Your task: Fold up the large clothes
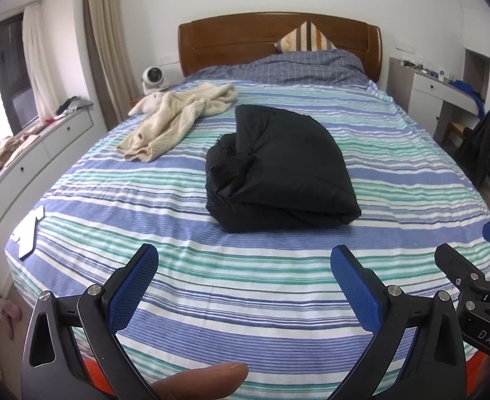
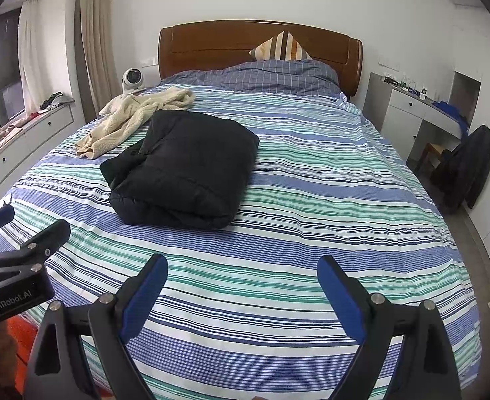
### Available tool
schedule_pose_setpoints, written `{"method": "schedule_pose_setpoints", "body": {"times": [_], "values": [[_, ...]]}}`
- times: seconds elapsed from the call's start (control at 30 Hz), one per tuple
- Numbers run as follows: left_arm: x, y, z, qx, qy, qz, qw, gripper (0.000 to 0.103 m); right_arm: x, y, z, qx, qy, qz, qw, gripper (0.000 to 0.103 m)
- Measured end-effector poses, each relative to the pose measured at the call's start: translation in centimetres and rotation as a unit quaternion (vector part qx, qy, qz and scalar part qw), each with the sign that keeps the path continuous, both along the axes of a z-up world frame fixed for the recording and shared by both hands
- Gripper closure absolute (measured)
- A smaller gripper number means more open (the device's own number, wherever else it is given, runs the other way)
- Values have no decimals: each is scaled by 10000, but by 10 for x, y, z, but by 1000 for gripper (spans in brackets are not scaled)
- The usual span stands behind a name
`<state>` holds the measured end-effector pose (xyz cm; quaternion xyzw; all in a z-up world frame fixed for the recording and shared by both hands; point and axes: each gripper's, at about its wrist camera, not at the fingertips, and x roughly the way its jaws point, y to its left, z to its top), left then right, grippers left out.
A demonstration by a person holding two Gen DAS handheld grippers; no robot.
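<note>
Here the left gripper (image 1: 245,260) stood wide apart, its two blue pads holding nothing, and it hung above the near part of the striped bed sheet (image 1: 211,300). The right gripper (image 2: 243,266) was spread just as wide and was empty too, also over the near stripes. Each gripper showed at the edge of the other's view, so they were side by side at the foot of the bed, not touching each other. A fingertip (image 1: 204,380) of the person showed at the bottom edge of the left wrist view.

Further from the grippers, in the middle of the bed, lay the black jacket (image 1: 278,170), folded into a thick, compact bundle, with a looser crumpled part on its left side. It was well apart from both grippers. Behind it and to the left, near the edge of the bed, lay a cream fleece garment (image 1: 178,116), unfolded and wrinkled, close to the jacket. At the far end there was a blue checked duvet (image 1: 305,66), a striped cushion (image 1: 306,38) and the wooden headboard (image 1: 231,40). A small white fan (image 1: 153,78) stood beside the bed on the left.
</note>
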<state>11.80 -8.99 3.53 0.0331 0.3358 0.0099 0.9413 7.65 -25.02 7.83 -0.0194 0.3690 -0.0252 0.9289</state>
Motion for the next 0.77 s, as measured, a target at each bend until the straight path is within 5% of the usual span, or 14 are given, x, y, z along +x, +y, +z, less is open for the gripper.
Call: {"method": "schedule_pose_setpoints", "body": {"times": [0.77], "values": [[-5,6,7,-44,-276,-3,9996,0,-2,7,3,-112,56,16,9999,9]]}}
